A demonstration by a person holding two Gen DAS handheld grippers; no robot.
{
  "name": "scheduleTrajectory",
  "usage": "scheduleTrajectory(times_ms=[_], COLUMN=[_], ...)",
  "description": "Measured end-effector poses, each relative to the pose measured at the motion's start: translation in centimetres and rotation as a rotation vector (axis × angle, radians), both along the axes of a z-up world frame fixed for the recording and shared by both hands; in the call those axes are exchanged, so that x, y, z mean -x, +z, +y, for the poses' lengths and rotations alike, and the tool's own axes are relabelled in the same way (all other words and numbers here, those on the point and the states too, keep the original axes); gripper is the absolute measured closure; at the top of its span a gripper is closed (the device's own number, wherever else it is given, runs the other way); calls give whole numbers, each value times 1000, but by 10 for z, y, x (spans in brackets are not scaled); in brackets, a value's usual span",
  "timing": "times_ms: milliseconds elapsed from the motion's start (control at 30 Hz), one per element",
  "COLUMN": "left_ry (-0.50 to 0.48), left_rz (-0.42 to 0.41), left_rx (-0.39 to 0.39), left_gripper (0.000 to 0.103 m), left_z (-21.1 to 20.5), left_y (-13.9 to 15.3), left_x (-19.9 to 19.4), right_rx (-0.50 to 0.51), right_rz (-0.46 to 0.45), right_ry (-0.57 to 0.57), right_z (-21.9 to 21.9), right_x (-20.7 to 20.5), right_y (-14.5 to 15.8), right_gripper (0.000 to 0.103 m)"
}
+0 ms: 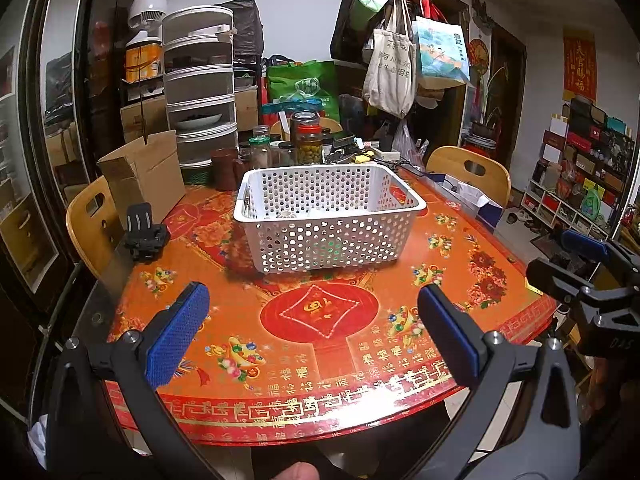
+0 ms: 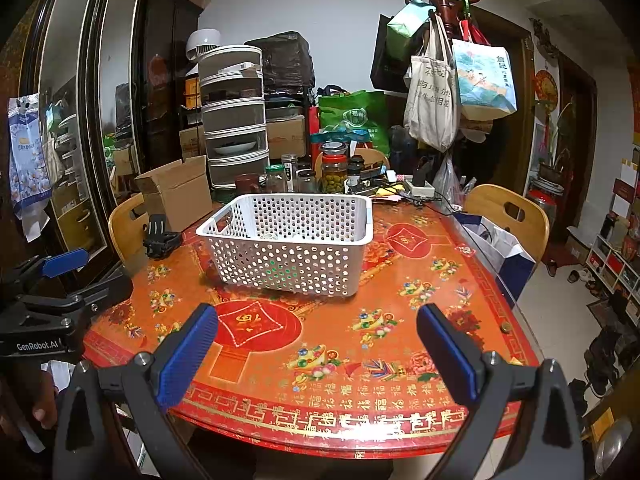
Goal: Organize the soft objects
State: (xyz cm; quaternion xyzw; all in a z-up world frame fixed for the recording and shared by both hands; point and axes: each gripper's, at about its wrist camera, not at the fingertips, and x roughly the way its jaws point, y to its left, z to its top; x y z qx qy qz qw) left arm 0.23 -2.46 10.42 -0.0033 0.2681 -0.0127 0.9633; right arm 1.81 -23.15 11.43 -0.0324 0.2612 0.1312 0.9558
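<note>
Cluttered home room: dark mirrored cabinet (image 2: 80, 120) left of the basket, coat rack (image 2: 440, 40) hung with tote bags behind and right of it, shoe shelves by the far right wall. The surface (image 1: 320, 344) is a round table with a glossy red-orange printed cover; white perforated basket (image 1: 328, 216) sits near its middle. Behind the basket: glass jars (image 1: 308, 144), stacked food-cover tiers (image 1: 200, 80), an open cardboard box (image 1: 140, 176) to its left, a small black camera mount (image 1: 144, 232) just left and nearer. Wooden chairs on both sides. Left claw (image 1: 312, 332) is spread wide, holding nothing, hovering over the near edge of the surface in front of the basket; right claw (image 2: 316, 348) likewise wide apart and empty, also in front of the basket, slightly to its right. Soft objects: none loose on the surface; some pale and greenish shapes show through the basket holes, low inside, too hidden to identify. Judgement: either items are already in the basket or the sorting starts from it. To do the step well, approach from above the rim, not through the near wall, keep the pads parallel, pinch soft stuff at its bulk so it doesn't slip, and steady the light basket with the other claw so it doesn't slide on the slick cover.
</note>
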Motion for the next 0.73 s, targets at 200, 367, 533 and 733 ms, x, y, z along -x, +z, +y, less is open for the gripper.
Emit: scheduleTrajectory(times_ms=[200, 367, 533, 733], left_ry=[1, 1, -2, -9], left_rz=[0, -1, -7, -16], left_rx=[0, -5, -9, -9], left_gripper=[0, 0, 0, 0], left_z=[-1, -2, -4, -2], left_y=[0, -1, -5, -7], left_x=[0, 0, 1, 3], right_rx=[0, 0, 1, 1], right_rz=[0, 0, 1, 3], right_ry=[0, 0, 1, 6], right_z=[-1, -1, 0, 5], right_x=[0, 0, 0, 3], right_y=[1, 1, 0, -5], right_gripper=[3, 3, 3, 3])
